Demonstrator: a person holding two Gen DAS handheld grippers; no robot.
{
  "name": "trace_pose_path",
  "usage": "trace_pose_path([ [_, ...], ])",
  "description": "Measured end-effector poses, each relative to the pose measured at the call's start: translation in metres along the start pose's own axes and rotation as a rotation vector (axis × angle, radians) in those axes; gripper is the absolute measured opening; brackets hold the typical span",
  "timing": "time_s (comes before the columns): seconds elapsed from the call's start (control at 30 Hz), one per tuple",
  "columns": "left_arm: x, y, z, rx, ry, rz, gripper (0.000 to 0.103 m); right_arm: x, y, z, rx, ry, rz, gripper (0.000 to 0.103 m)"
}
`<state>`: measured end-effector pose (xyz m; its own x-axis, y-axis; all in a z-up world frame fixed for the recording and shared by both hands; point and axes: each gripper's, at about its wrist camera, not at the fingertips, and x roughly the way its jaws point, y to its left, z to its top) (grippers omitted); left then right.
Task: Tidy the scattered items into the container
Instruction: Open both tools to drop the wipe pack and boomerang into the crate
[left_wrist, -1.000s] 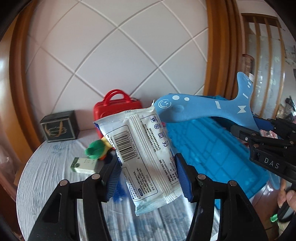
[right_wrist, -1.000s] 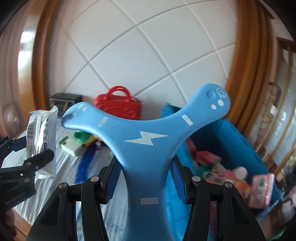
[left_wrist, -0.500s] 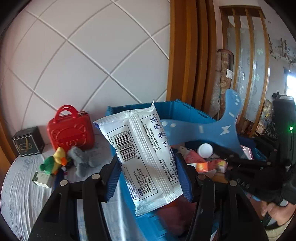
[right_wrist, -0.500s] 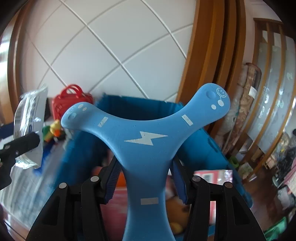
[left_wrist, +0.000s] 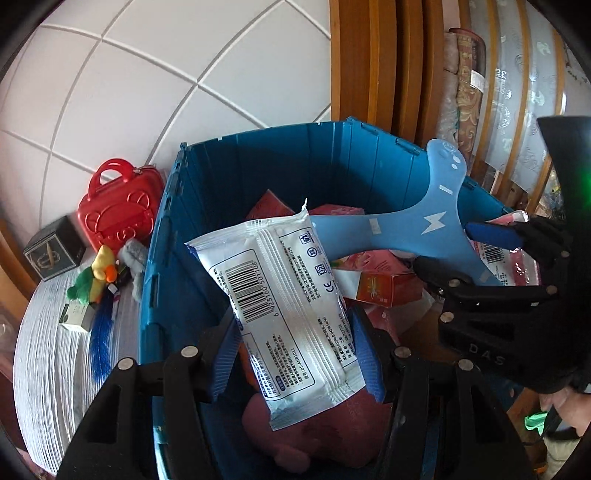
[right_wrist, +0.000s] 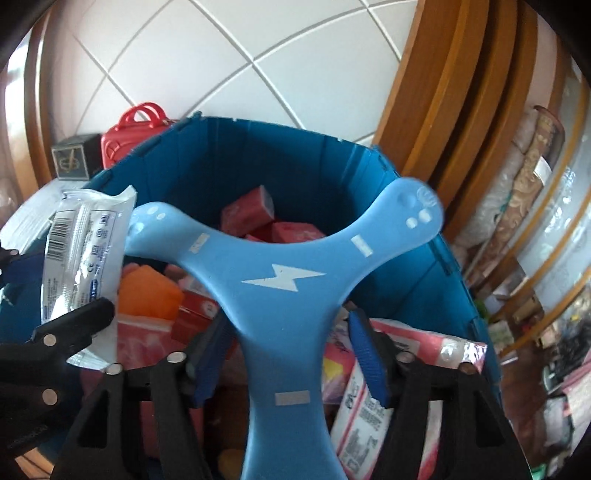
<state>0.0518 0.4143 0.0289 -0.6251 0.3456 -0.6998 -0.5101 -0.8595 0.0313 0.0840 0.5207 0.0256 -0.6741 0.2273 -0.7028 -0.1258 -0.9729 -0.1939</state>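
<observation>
- Both grippers have swung from above the worktop (left_wrist: 48, 354) to above the open blue container (left_wrist: 258, 162), which now fills the middle of each view where the white tiled wall was a second ago.
- Blue container: a deep bin with ribbed inner walls, standing just beside the worktop and already holding pink and red packets, small red boxes and something orange.
- Blue boomerang (right_wrist: 284, 295): a flat, three-armed foam shape printed with a white lightning bolt, small white bars, dots and a smiley face. It hangs over the bin between the jaws of the right gripper (right_wrist: 291, 354), which have just been opening; a gap shows on each side of its stem, so the pads no longer press it.
- White packet (left_wrist: 288, 306): a sealed, crinkle-edged pouch with a barcode and blue print, tilted over the bin. The left gripper (left_wrist: 295, 354) has its jaws about half open and clamped on the pouch's edges.
- On the worktop lie a red toy suitcase (left_wrist: 118, 206), a dark box (left_wrist: 53, 251) and a green-and-yellow plush (left_wrist: 92, 277).
</observation>
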Motion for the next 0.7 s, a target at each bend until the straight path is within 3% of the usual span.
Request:
trace_pose_path([
  [0.07,-0.001,-0.001,-0.002,-0.007,-0.001,0.003,0.057,-0.001,-0.002,-0.001,-0.002,-0.005,0.014,0.074],
  [0.13,-0.002,0.000,-0.004,-0.013,-0.007,0.019,0.058,-0.004,-0.007,0.001,0.000,-0.025,0.015,0.094],
  [0.2,-0.005,0.002,-0.007,-0.024,-0.020,0.024,0.060,-0.004,-0.011,0.004,0.001,-0.038,-0.003,0.103],
  [0.53,-0.036,0.008,-0.019,-0.078,-0.117,0.052,0.078,-0.023,-0.017,-0.012,0.013,-0.088,0.039,0.103],
  [0.7,-0.053,0.012,-0.027,-0.101,-0.163,0.058,0.078,-0.037,-0.023,-0.026,0.068,-0.136,0.045,0.103],
])
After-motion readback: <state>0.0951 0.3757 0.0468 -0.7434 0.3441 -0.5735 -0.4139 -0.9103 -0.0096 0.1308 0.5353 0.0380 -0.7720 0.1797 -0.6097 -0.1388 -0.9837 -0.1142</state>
